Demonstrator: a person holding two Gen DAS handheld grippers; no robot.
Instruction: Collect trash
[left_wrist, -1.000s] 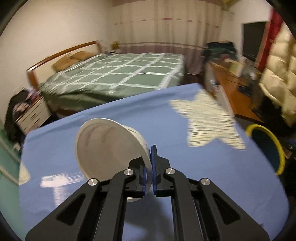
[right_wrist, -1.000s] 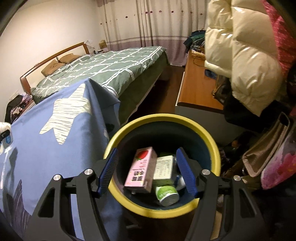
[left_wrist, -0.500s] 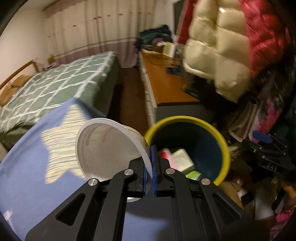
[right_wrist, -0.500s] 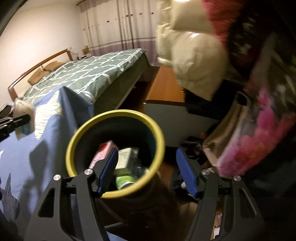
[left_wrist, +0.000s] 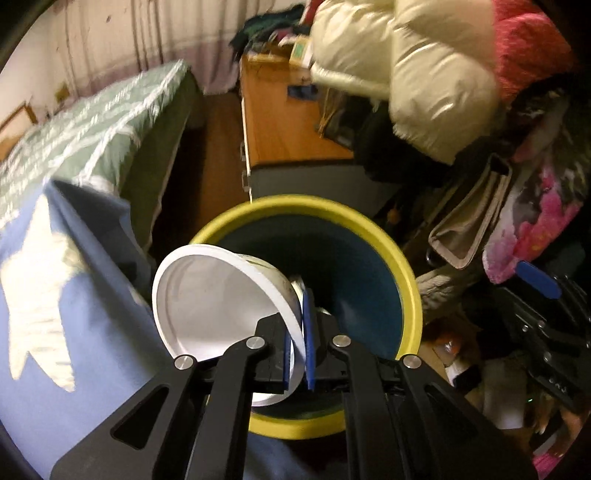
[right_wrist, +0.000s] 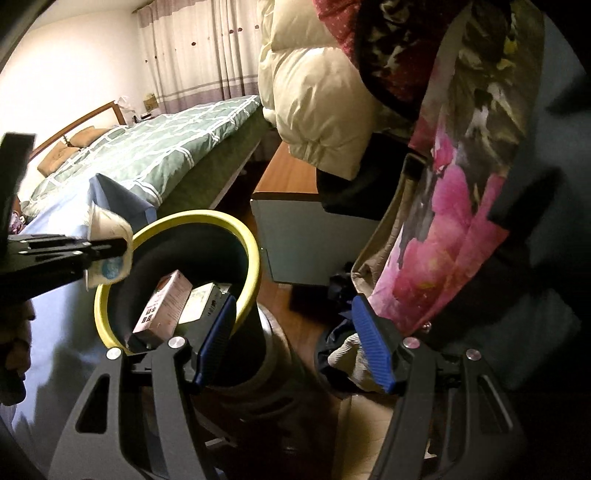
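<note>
My left gripper (left_wrist: 296, 332) is shut on the rim of a white paper bowl (left_wrist: 218, 302), holding it tilted over the left edge of the yellow-rimmed trash bin (left_wrist: 406, 273). In the right wrist view the same bowl (right_wrist: 107, 240) hangs in the left gripper (right_wrist: 123, 245) at the bin's rim (right_wrist: 251, 254). A pink carton (right_wrist: 164, 302) and other packaging lie inside the bin. My right gripper (right_wrist: 291, 336) stands open with nothing between its blue pads, to the right of the bin.
A blue cloth with a white star (left_wrist: 40, 295) covers the surface left of the bin. A green checked bed (right_wrist: 155, 147) lies behind. A wooden desk (left_wrist: 280, 122), hanging jackets (left_wrist: 406, 74) and bags (right_wrist: 443, 229) crowd the right side.
The left gripper has carried the bowl from over the blue cloth rightward to the bin's rim. The right gripper has drifted right, off the bin's opening.
</note>
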